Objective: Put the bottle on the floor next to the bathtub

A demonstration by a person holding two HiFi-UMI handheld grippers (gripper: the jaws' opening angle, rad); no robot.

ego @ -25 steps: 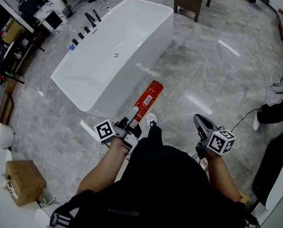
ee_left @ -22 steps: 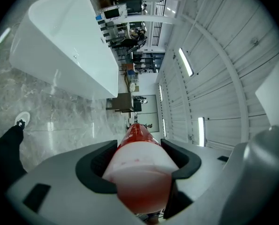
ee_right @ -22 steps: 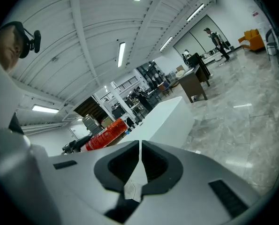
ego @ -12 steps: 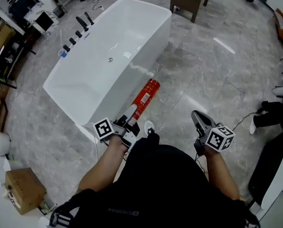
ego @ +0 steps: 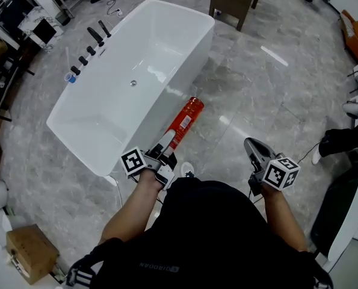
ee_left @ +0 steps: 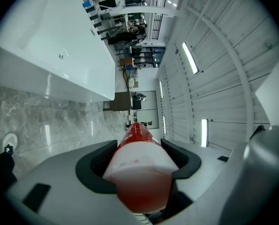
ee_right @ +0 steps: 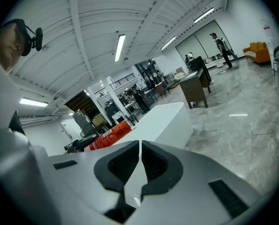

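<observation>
Fingers (ee_left: pixel 93 167) of the left gripper (ego: pixel 165 148) clamped the bottle (ego: pixel 183 118) above the floor (ego: pixel 257 83) beside the bathtub (ego: pixel 166 92); the right gripper (ego: pixel 255 151) was shut, empty. Lowering slowly, clear of its wall, seemed best.

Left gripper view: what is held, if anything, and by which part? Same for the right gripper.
The left gripper grips the red bottle at its white section, near the end closest to it. The right gripper holds nothing; its jaws are together.
</observation>
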